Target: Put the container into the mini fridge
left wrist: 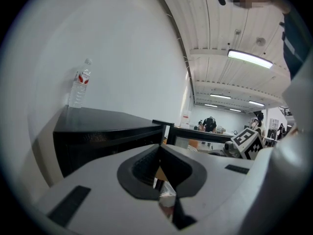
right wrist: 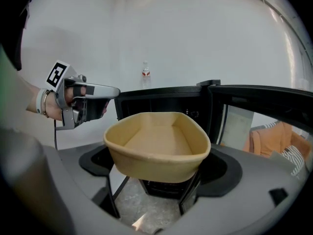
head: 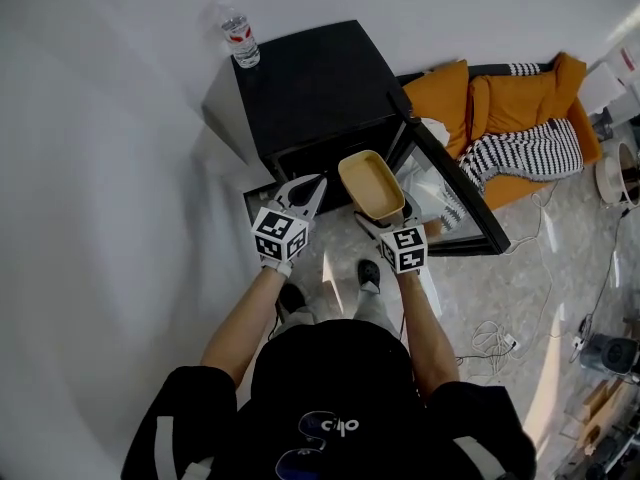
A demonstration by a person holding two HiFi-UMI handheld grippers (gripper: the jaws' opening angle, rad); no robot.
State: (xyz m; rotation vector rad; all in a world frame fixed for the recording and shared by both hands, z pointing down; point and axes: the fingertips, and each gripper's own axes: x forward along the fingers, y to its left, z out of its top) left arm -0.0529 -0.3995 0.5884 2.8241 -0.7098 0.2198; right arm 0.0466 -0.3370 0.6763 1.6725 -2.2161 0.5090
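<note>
A tan, empty, open-topped container (head: 370,183) (right wrist: 156,141) is held level between the jaws of my right gripper (head: 388,218) (right wrist: 159,166), which is shut on its near end. It hangs just in front of the black mini fridge (head: 310,88) (right wrist: 161,99) (left wrist: 98,131). The fridge's door (head: 455,193) (right wrist: 264,102) stands swung open to the right. My left gripper (head: 312,190) (left wrist: 160,151) (right wrist: 115,89) is beside the container on its left, jaws shut and empty, pointing at the fridge front.
A plastic water bottle (head: 240,40) (left wrist: 79,84) (right wrist: 145,72) stands on the fridge's top at the back left. An orange sofa with striped cushions (head: 520,108) sits right of the door. Cables (head: 495,338) lie on the floor. A white wall runs along the left.
</note>
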